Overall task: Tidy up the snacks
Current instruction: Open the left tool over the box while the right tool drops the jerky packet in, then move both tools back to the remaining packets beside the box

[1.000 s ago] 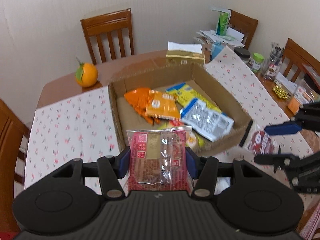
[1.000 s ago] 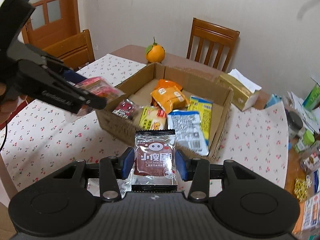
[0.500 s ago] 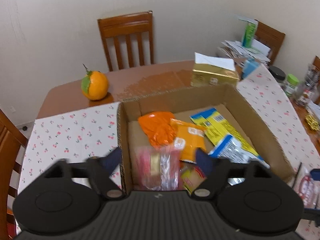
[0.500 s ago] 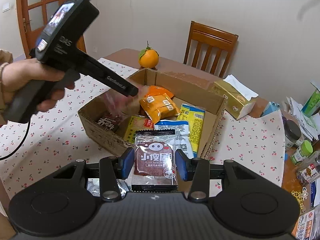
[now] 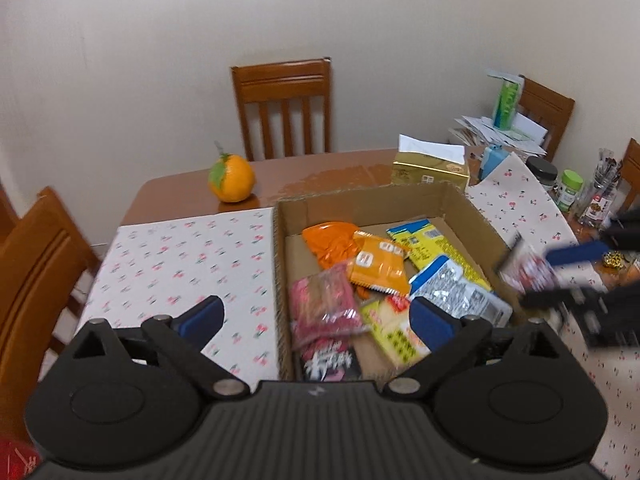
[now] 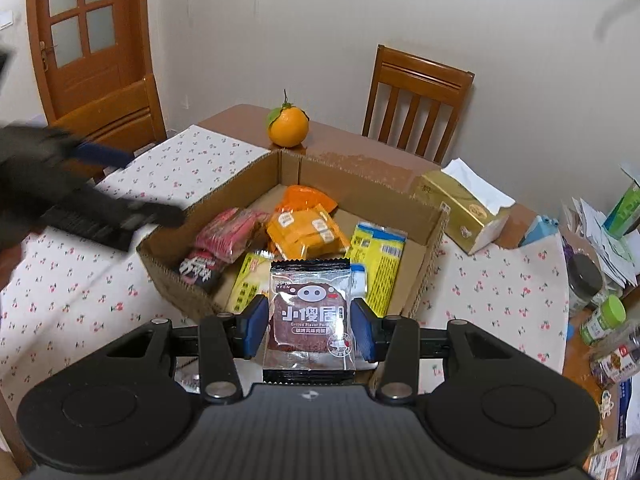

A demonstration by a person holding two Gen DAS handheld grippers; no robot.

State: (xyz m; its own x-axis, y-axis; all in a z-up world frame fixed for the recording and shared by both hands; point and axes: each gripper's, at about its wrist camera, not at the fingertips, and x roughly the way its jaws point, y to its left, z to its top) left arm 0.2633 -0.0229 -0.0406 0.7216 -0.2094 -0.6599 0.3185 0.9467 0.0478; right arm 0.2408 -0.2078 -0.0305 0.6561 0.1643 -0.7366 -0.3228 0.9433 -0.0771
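An open cardboard box (image 5: 472,208) on the table holds several snack packets. A pink packet (image 5: 324,308) lies loose at its near left, on a black packet. Above it my left gripper (image 5: 316,316) hangs with its jaws opening wide; the pads touch nothing. The right wrist view shows this gripper (image 6: 136,188) as a blur at the box's left edge (image 6: 168,240). My right gripper (image 6: 310,322) is shut on a brown pork-jerky packet (image 6: 308,292), held upright over the box's near wall. In the left wrist view that gripper (image 5: 560,272) and its packet (image 5: 528,268) blur at the box's right side.
An orange (image 5: 232,180) and a gold tissue box (image 5: 430,168) sit on bare wood behind the box. Jars (image 6: 600,316), bottles and papers (image 5: 500,128) crowd the right end. Wooden chairs (image 5: 282,108) ring the table. Cherry-print cloth (image 5: 180,264) covers the left part.
My left gripper carried the pink packet over the box, opened and drew back; the packet now lies in the box. My right gripper moved closer to the box, still holding its packet.
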